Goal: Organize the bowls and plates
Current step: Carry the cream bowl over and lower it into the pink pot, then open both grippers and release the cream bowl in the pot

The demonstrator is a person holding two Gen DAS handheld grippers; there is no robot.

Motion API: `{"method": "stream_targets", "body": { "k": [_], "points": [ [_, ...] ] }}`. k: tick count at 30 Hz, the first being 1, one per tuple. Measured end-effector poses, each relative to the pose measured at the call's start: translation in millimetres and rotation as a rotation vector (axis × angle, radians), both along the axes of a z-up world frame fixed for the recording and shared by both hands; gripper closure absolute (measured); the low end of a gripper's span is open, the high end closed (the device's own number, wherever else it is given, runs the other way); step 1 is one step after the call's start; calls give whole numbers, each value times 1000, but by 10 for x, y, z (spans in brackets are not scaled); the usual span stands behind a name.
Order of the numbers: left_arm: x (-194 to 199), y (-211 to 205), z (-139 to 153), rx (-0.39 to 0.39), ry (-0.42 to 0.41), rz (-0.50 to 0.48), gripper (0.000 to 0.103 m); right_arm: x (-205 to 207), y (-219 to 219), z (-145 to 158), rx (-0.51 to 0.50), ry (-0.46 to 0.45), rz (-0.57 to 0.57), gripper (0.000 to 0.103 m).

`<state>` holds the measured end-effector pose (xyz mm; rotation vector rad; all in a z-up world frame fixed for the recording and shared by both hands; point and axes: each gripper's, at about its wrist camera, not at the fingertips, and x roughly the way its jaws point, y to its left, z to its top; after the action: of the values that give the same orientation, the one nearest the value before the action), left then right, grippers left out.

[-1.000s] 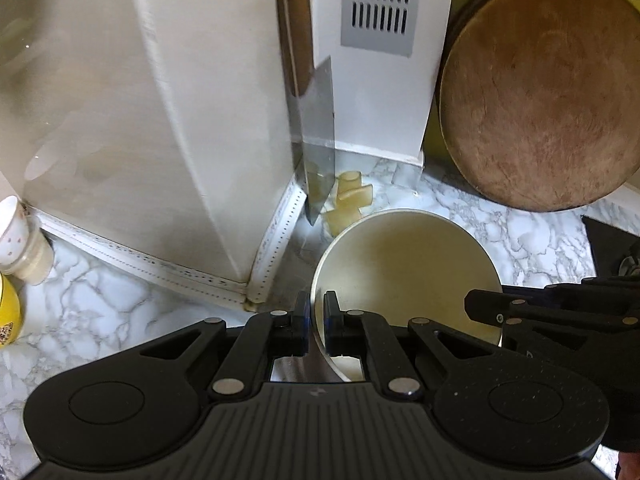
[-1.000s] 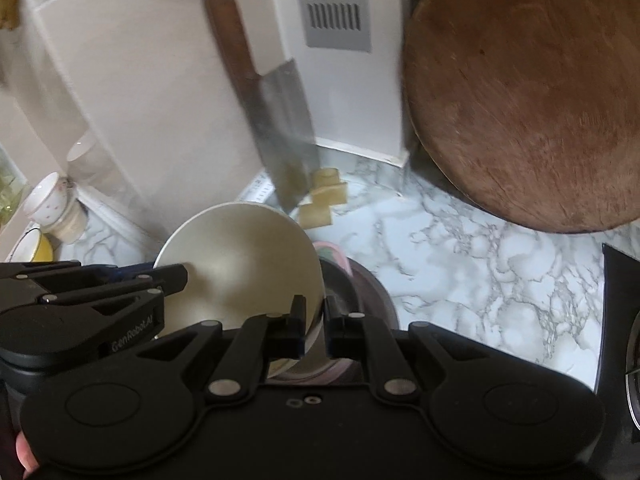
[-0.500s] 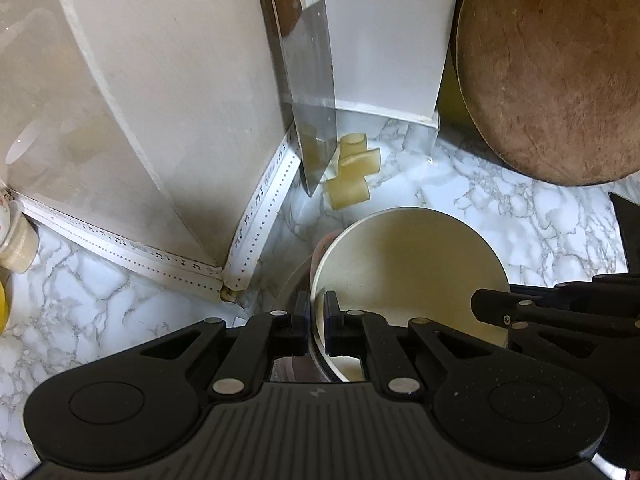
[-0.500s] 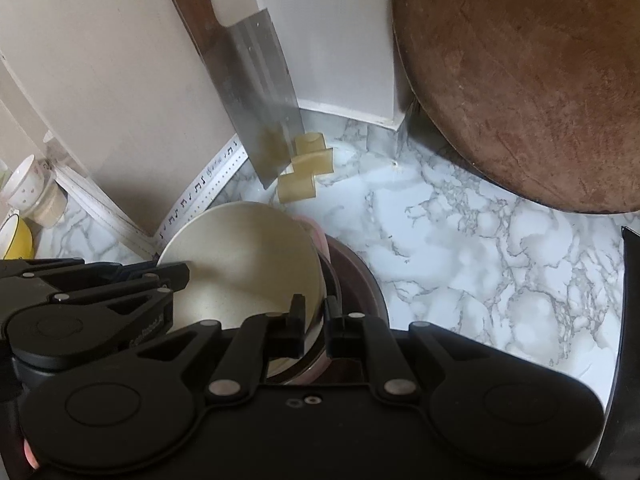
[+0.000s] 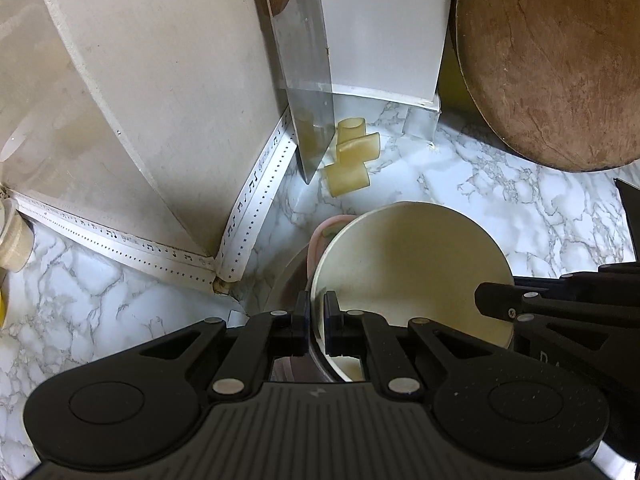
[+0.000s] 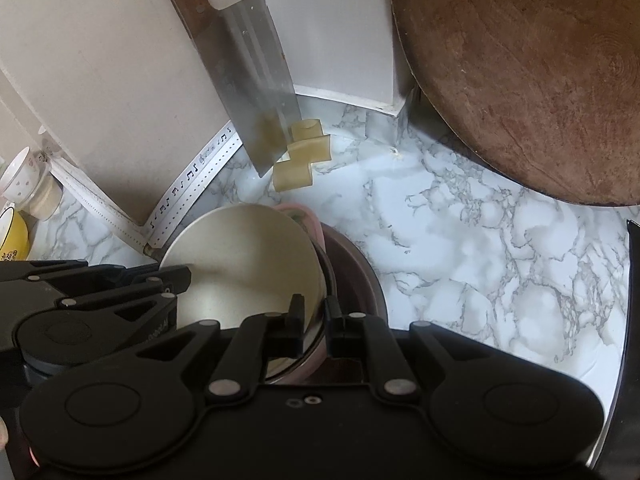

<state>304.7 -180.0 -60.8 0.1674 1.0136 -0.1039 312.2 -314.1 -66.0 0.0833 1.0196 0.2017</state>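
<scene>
While the cream bowl [image 5: 412, 264] is held from both sides, its rim is pinched at the lower centre of the left wrist view by the left gripper [image 5: 316, 314], whose jaws are pressed together on the thin wall. In the right wrist view the same bowl [image 6: 240, 260] is seen at lower left, and its right-hand rim is pinched by the right gripper [image 6: 315, 316], one finger inside the bowl and one outside. The bowl is set into a stack: a pink rim [image 6: 310, 220] and a darker, wider dish [image 6: 356, 268] are seen just beneath and beside it, on the marble counter [image 6: 460, 248]. Whether the bowl is fully seated in the stack cannot be told.

At the upper centre of both views a cleaver [image 5: 306, 80] is leaned against the wall corner, its tip touching the counter. Three pale yellow blocks [image 5: 352, 160] are lying just beside the blade. A round wooden board [image 5: 552, 60] is propped at the upper right. A white panel [image 5: 160, 80] fills the upper left, edged below by a strip printed with music notes [image 5: 256, 184]. In the right wrist view a white cup [image 6: 18, 176] and a yellow cup [image 6: 14, 236] are seen at the left edge.
</scene>
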Motion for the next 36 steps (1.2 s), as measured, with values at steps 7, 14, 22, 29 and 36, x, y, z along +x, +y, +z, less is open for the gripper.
{"method": "stream_targets", "body": {
  "k": [7, 14, 22, 29, 36],
  "points": [
    [3, -5, -2, 10, -1, -5, 97, 10, -1, -1, 3, 10, -5, 92],
    [-41, 20, 35, -5, -13, -25, 97, -12, -16, -6, 24, 17, -7, 89],
    [-177, 97, 126, -60, -28, -58, 97, -140, -55, 75, 47, -1, 3, 78],
    [-384, 118, 271, -99, -64, -89, 96, -322, -69, 193, 61, -44, 19, 58],
    [-596, 182, 409, -139, -96, -101, 96, -528, -58, 331, 71, -98, 30, 49]
  ]
}}
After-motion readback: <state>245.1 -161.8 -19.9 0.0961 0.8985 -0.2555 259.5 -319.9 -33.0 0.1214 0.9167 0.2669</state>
